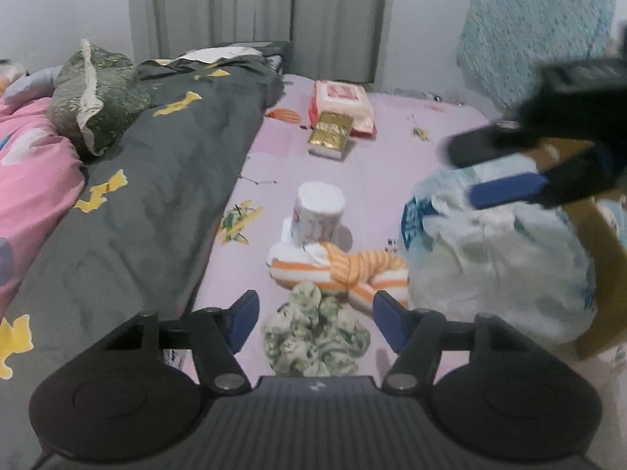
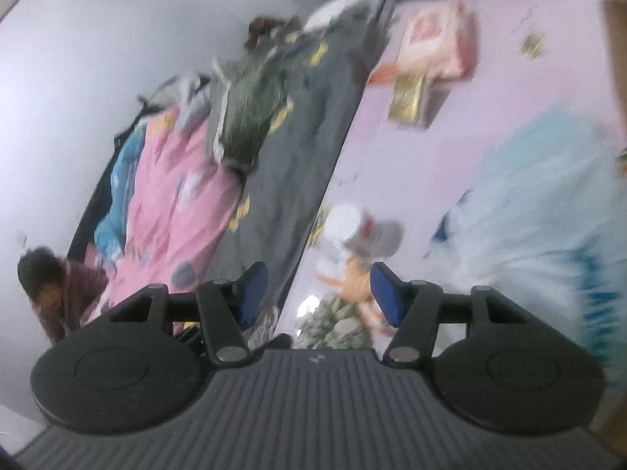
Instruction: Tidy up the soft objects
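While left gripper (image 1: 315,323) hangs open astride scrunchie (image 1: 315,337), nothing held | lower squarely, close on its bunched middle | right gripper (image 1: 497,172) open, empty, over bag (image 1: 490,266) near bed (image 1: 352,180) edge.

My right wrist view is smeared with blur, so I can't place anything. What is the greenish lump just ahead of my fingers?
Observer: The left wrist view shows it sharply. It is a crumpled green-and-white floral cloth, lying between the open fingers of the left gripper, which are not pressing on it.
Operator: And the orange thing behind it?
Observer: That is an orange-and-white striped cloth tied in a knot, touching the foot of an upright tissue roll.
Operator: Where is my own gripper?
Observer: The right gripper hangs over the white plastic bag, with its fingers apart and nothing between them.
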`<state>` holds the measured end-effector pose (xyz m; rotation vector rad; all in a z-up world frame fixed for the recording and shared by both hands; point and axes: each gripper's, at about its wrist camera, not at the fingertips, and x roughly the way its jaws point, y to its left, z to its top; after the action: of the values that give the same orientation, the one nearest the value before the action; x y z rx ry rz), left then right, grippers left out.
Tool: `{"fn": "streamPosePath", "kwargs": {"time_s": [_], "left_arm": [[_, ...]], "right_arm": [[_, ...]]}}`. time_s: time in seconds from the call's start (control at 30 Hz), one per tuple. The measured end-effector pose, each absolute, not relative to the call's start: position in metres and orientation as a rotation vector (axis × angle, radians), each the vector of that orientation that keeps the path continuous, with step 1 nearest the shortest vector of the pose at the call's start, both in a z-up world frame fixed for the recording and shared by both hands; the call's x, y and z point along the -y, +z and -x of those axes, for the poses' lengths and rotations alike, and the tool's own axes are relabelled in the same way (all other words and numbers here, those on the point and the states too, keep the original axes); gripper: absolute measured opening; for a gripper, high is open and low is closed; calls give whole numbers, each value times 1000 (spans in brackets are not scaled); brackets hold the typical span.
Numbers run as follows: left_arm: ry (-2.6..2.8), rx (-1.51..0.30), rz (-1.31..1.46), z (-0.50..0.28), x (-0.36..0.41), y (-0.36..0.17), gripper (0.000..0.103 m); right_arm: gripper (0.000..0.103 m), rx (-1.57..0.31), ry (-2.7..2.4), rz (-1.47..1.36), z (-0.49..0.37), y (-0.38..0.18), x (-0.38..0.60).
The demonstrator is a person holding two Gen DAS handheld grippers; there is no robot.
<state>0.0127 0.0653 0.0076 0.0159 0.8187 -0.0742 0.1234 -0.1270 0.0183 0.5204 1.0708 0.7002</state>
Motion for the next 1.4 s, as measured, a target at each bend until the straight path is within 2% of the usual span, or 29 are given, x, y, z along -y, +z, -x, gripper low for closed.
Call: {"fn": "streamPosePath", "kwargs": {"time_s": [0.2,0.4,0.47,0.57,0.77,0.93,0.97,1.0,1.1,1.23,1.4], "left_arm": [[-73,-828,-22,-23,-67,-2,55],[-77,-771,2,-46,-70,4,51],[-77,-766,11,-52,-70,1,46],[-67,-770,24,-63,-70,-8,39],[-34,-786,-1,-80,-71,-22,35],[-22,-804,12,-88,-74,-26,34],[-21,-806,11,-87,-73,-27,34],[-18,-810,8,-87,-74,-28,34],[-13,-821,4,-84,-74,-31,34],[-7,-827,10,-82,-78,-31,34],[-3,-822,13,-79,-80,-27,34]], "right_arm": [[58,-1153,709,-492,-138,-4,83],[58,-1150,672,-463,-159,-13,63],[58,-1142,650,-420,-165,-14,54],[67,-1144,622,-357,-179,-22,35],[70,-1118,579,-178,-197,-36,-7],[67,-1107,540,-97,-208,-48,-21],[59,-1107,535,-99,-210,-50,-20],[53,-1108,536,-107,-212,-52,-18],[52,-1108,532,-156,-216,-52,-11],[51,-1140,578,-390,-232,-55,5],[52,-1276,641,-671,-254,-82,12]]}}
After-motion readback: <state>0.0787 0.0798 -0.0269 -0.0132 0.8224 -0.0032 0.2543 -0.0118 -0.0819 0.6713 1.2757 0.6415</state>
